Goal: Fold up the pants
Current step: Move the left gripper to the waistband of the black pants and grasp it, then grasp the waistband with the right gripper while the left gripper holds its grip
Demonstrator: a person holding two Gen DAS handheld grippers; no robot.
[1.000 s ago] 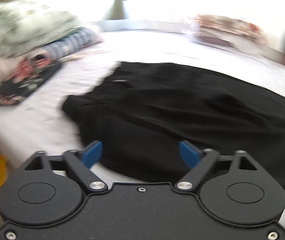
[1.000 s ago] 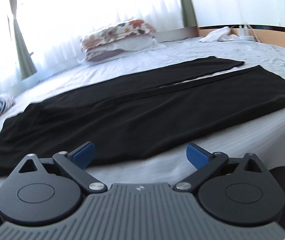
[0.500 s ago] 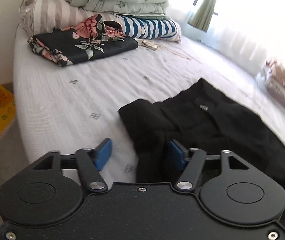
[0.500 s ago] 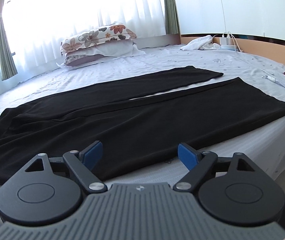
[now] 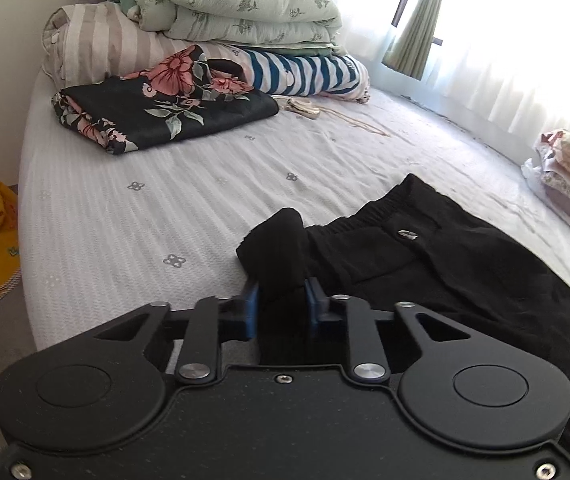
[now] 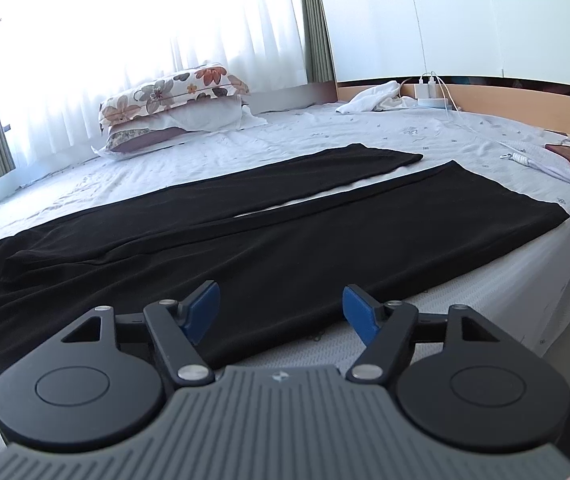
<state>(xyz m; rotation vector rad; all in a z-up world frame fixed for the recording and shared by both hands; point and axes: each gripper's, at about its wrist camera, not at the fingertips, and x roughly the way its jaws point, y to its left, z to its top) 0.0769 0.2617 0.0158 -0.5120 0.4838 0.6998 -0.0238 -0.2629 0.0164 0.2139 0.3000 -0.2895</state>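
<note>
Inside, black pants, small unreadable waistband label

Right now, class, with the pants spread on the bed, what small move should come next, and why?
Probably close the right gripper on the near leg's edge. The left gripper, jaws just closed, already pinches the waistband corner of the pants; the right, jaws closing, holds nothing yet, so lifting would drag one side.

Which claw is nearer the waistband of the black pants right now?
Left. The left claw has just closed on the waistband corner, bunched between its pads. The right claw has been closing but stands open over the near leg's edge.
</note>
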